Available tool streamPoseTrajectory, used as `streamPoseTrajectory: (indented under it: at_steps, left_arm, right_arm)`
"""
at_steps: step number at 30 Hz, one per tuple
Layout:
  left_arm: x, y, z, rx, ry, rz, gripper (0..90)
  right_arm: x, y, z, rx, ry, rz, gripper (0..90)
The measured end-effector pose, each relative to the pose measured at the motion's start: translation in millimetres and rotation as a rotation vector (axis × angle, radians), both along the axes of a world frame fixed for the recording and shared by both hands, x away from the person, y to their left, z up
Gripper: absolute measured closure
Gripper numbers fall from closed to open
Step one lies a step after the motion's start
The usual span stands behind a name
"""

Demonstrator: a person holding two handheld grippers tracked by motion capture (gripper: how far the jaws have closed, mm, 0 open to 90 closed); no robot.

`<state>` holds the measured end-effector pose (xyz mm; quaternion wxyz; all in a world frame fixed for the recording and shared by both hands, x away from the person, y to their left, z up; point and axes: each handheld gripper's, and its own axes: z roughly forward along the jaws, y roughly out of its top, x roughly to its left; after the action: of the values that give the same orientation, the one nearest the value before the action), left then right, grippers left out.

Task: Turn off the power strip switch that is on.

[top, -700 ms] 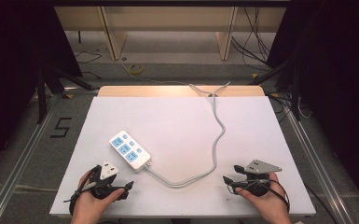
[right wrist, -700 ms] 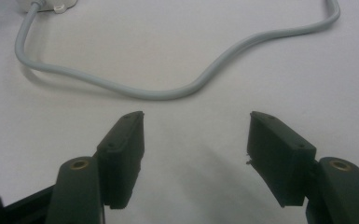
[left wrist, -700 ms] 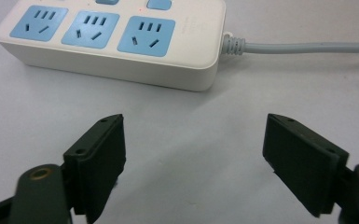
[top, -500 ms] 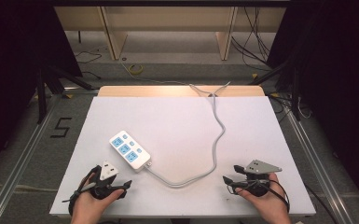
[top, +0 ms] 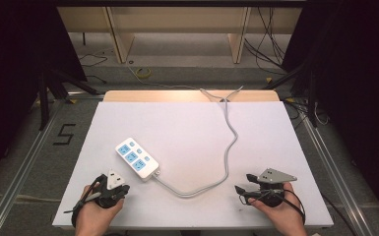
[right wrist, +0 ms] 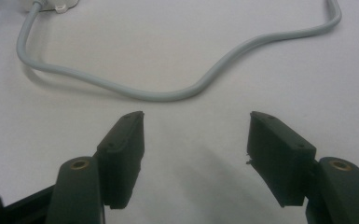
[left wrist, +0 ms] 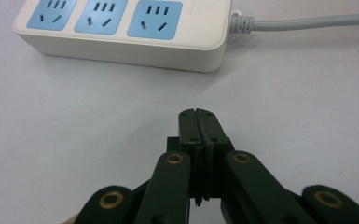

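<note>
Starting left: left gripper (top: 123, 188) sits jaws together, empty, just short of the power strip (top: 137, 159) on the table (top: 187, 132). Its cable (top: 221, 167) curves toward the wide-open right gripper (top: 239, 190); I'd open left first and approach square.

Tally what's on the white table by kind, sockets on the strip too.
Power strip: 1
Blue sockets on it: 3
Grey cable: 1
Grippers: 2, the left gripper with jaws shut and the right gripper with jaws open
Total: 7
</note>
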<state>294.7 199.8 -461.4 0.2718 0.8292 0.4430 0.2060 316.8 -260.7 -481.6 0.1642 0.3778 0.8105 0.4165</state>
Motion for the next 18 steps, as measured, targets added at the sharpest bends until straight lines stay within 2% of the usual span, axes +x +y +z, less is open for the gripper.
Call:
streamPoseTrajectory:
  at_steps: [10,18]
  left_arm:
    - [4.6,-1.8,4.5,-0.016,0.012,0.004,89.4]
    - [8.8,-4.6,7.6,-0.006,0.019,0.004,89.5]
  right_arm:
    - [0.1,1.0,-0.5,-0.003,0.001,0.001,37.6]
    - [0.1,1.4,-0.7,-0.006,0.000,0.004,37.6]
